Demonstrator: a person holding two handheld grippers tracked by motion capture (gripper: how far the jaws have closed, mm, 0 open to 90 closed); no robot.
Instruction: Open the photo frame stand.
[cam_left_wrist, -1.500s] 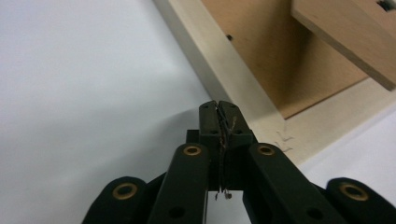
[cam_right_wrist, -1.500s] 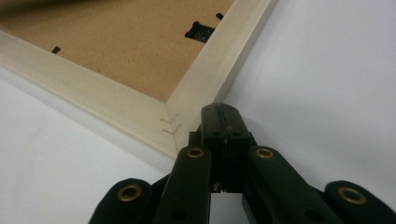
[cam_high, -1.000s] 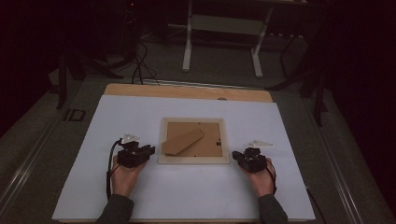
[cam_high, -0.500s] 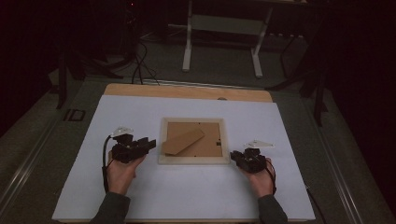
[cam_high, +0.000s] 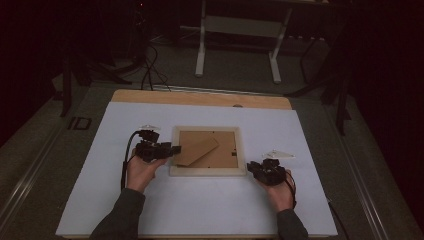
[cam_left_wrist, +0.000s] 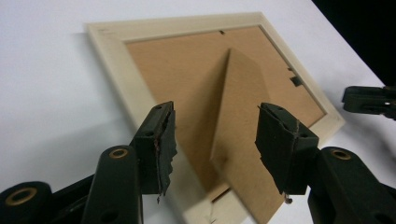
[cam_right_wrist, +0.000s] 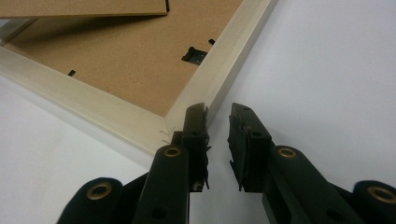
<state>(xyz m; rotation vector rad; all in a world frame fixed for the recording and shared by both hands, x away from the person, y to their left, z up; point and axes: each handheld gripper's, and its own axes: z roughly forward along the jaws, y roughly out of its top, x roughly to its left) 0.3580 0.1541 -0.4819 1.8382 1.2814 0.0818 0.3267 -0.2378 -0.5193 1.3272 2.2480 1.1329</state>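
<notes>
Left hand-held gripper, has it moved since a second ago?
Yes. In the high view the left hand-held gripper has moved toward the picture frame, over its left rail; its jaws have just been opening, gripping nothing.

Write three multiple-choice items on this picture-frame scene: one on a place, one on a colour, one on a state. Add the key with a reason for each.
1. Where is the right gripper?
A. at the near right corner of the picture frame
B. on the far wooden strip of the table
C. over the middle of the frame's back

2. What colour is the sheet under the frame?
A. green
B. white
C. red

3. How do the left gripper's jaws stand?
A. clamped on the frame's rim
B. shut on nothing
C. open, on either side of the cardboard stand without pressing on it

Key: 1 A, the right gripper view has its jaw tips at that corner of the pale rim. 2 B, the high view shows a white sheet on the table. 3 C, the left gripper view shows clear gaps; the jaws have just been opening.
</notes>
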